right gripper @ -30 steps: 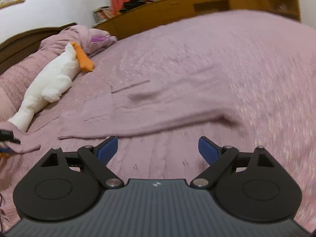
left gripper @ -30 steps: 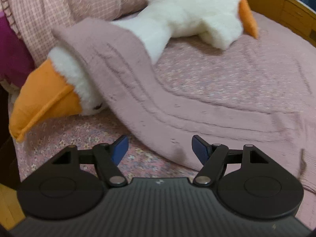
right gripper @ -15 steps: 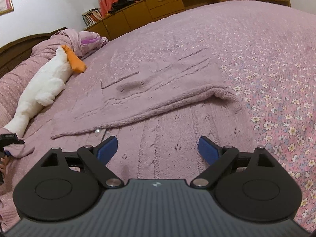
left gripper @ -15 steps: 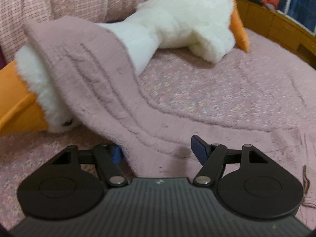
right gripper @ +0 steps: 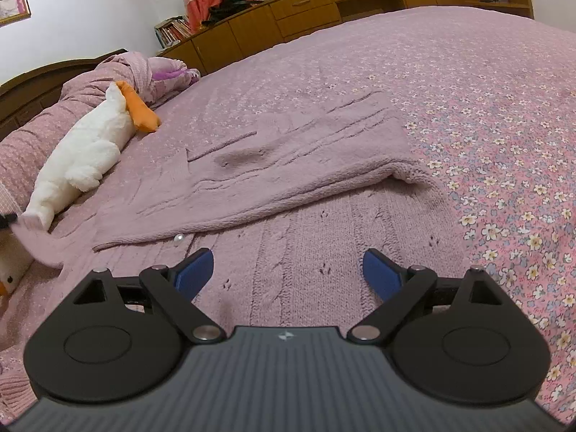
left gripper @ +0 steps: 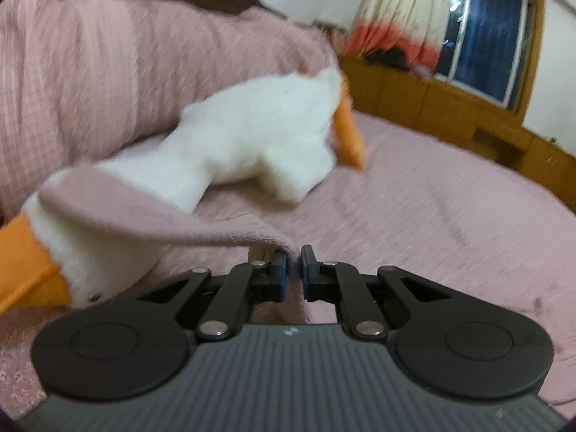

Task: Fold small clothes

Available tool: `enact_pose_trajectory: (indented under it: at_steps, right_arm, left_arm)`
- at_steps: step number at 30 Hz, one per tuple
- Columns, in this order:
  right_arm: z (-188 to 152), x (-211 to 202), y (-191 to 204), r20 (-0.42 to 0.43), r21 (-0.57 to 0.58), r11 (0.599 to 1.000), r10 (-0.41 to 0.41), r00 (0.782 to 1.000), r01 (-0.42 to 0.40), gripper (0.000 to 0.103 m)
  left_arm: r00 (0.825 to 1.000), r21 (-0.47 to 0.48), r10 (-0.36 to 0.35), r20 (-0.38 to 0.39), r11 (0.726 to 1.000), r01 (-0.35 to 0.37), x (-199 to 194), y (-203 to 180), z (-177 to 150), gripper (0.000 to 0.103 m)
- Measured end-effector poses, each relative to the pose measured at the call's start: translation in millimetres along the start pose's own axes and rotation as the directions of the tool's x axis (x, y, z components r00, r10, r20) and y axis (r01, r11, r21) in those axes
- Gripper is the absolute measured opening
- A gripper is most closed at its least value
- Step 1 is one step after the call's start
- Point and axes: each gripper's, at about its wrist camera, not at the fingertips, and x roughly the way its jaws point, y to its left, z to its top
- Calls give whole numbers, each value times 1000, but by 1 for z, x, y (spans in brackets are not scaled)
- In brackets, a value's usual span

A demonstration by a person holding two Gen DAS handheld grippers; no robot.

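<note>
The left gripper is clamped on the end of a sleeve, its jaws having just closed on the knit, and the sleeve is held lifted across the neck of the goose near the head of the bed. The sweater is spread in the middle of the bed, partly folded over itself. The right gripper is held over the sweater's near part, jaws apart and holding nothing.
</note>
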Motion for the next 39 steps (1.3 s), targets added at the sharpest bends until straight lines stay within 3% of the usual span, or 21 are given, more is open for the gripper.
enact_pose_trajectory:
  at_steps: [6,10,15,21,27,34,37,39]
  right_arm:
    - [1,-2,-2,6,10,1000,8,1000,-8,94]
    - [1,-3,-7,14,33,999,14,1000,-14,94]
    - [2,-5,-13,26,62,998,22,999,-23,94]
    - [2,-5,-16,33,76,996,34,999,-36,94]
    - [2,-7,-19,42,88,995,34,999,-38,94]
    - [3,-6,-21,42,101,994,28,999,-32,94]
    - [3,-6,-20,40,95,995,24,999,-27,94]
    - [3,-6,-19,40,95,995,23,999,-27,94]
  left_arm:
    - [990,20,-125,58,992,124,-24,-47,13,9]
    - [973,5,-219,73,976,219,-37,-79,12,9]
    - [954,89,-294,64,954,288,-44,-131,3,9]
    - [927,142,-374,-23,917,373,-36,-188,-30,9]
    - [906,187,-410,-103,887,423,-23,-227,-69,9]
    - [877,234,-413,-246,852,467,-4,-250,-104,11]
    - [867,230,-388,-313,855,466,5,-252,-114,11]
    - [864,225,-365,-347,862,454,7,-253,-120,20]
